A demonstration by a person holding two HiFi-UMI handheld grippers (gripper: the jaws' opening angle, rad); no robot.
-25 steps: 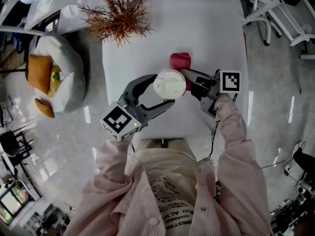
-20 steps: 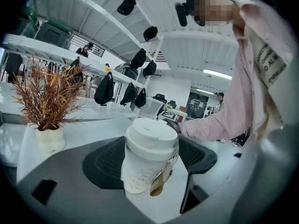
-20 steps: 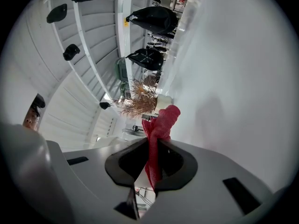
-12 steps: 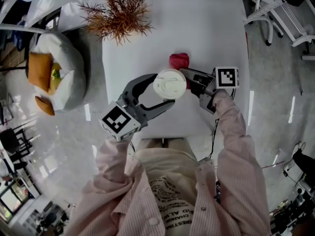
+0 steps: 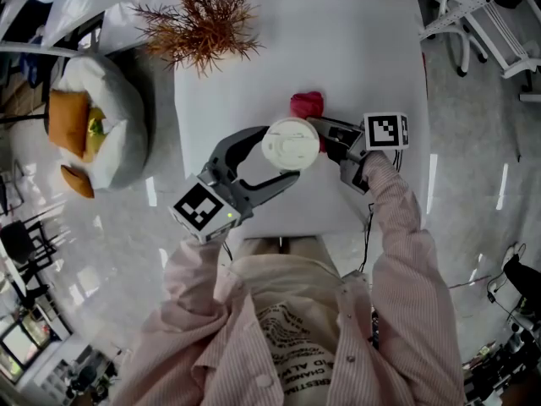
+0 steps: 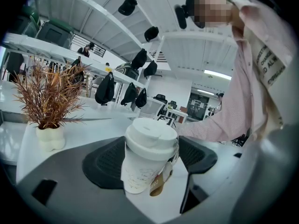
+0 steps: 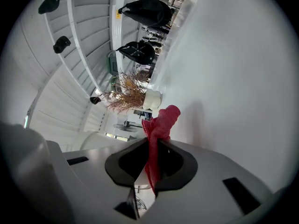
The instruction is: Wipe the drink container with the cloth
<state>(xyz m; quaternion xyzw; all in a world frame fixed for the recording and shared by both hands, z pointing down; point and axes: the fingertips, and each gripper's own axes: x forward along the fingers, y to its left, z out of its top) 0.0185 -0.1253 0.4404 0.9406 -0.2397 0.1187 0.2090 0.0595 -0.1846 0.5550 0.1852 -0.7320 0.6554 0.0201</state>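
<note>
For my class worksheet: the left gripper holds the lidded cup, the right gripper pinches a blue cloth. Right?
The cloth is red, not blue; the right gripper view shows it pinched in the right gripper. The left gripper does hold the lidded cup.

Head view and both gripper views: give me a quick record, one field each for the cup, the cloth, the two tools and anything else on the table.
cup: white paper cup with lid, held over the white table
left tool: jaws closed against the cup's sides
right tool: jaws shut on the red cloth
red cloth: bunched, just beyond the cup; contact with the cup unclear
other: dried plant in a white pot at the table's far edge
</note>
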